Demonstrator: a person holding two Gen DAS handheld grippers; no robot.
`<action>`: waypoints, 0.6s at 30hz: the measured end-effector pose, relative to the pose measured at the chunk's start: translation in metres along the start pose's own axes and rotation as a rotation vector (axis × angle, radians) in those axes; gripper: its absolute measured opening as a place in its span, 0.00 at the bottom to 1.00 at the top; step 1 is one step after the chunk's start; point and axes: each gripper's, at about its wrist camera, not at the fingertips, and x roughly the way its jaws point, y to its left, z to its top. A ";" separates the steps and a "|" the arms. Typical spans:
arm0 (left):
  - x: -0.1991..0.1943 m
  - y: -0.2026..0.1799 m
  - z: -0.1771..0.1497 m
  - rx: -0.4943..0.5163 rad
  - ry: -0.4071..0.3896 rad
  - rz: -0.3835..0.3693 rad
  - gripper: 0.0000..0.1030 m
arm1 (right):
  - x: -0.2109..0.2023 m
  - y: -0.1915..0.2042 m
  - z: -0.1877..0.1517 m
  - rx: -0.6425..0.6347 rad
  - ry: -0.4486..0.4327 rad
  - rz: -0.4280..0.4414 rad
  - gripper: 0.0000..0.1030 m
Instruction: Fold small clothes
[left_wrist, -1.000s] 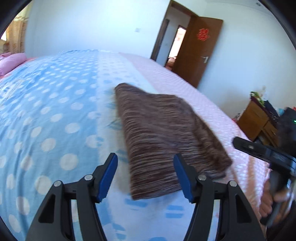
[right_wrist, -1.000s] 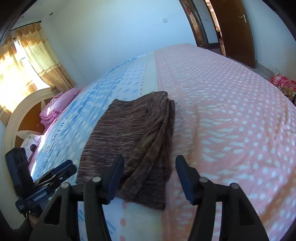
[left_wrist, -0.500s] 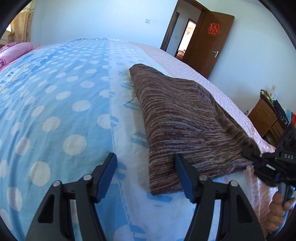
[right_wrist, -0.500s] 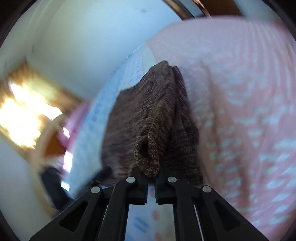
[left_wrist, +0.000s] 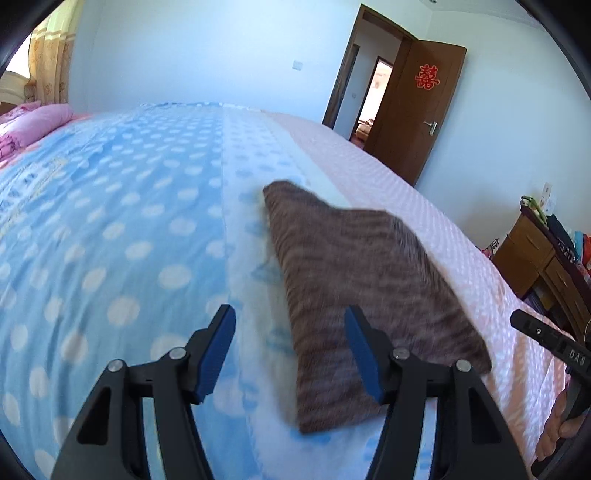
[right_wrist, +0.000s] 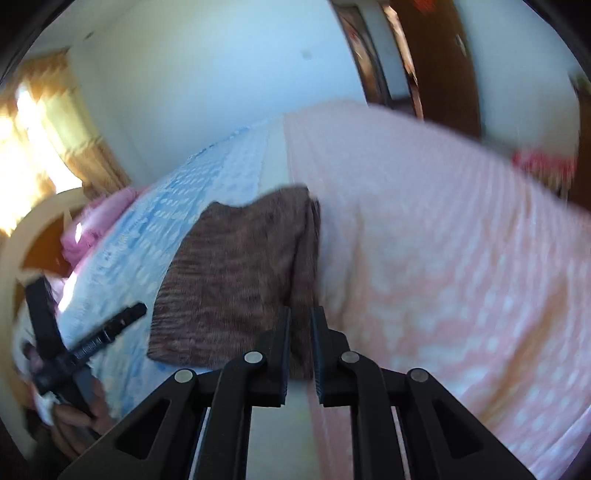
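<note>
A folded brown striped knit garment (left_wrist: 354, 280) lies on the bed where the blue and pink covers meet; it also shows in the right wrist view (right_wrist: 236, 273). My left gripper (left_wrist: 291, 350) is open and empty, above the garment's near left edge. My right gripper (right_wrist: 300, 332) has its jaws nearly closed at the garment's near right corner, with a narrow gap between them; the view is blurred, and cloth seems to lie between the fingertips. The right gripper also appears in the left wrist view (left_wrist: 543, 332) at the bed's right edge.
The bed has a blue dotted cover (left_wrist: 110, 221) on the left and a pink dotted cover (right_wrist: 443, 258) on the right. Pink pillows (left_wrist: 33, 122) lie at the head. A wooden cabinet (left_wrist: 535, 258) stands right of the bed, an open brown door (left_wrist: 417, 110) behind.
My right gripper closed on the garment's near right corner and lifted it half a second ago; now the cloth lies lower and flatter. My left gripper stayed open and pulled back a little.
</note>
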 end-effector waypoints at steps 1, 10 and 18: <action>0.006 -0.006 0.008 0.008 -0.004 0.018 0.62 | 0.007 0.010 0.009 -0.053 -0.016 -0.001 0.11; 0.068 0.002 0.010 -0.029 0.080 0.107 0.67 | 0.099 0.001 0.012 -0.060 0.116 0.026 0.08; 0.065 0.017 0.007 -0.101 0.089 0.061 0.76 | 0.090 -0.036 0.010 0.143 0.136 0.105 0.14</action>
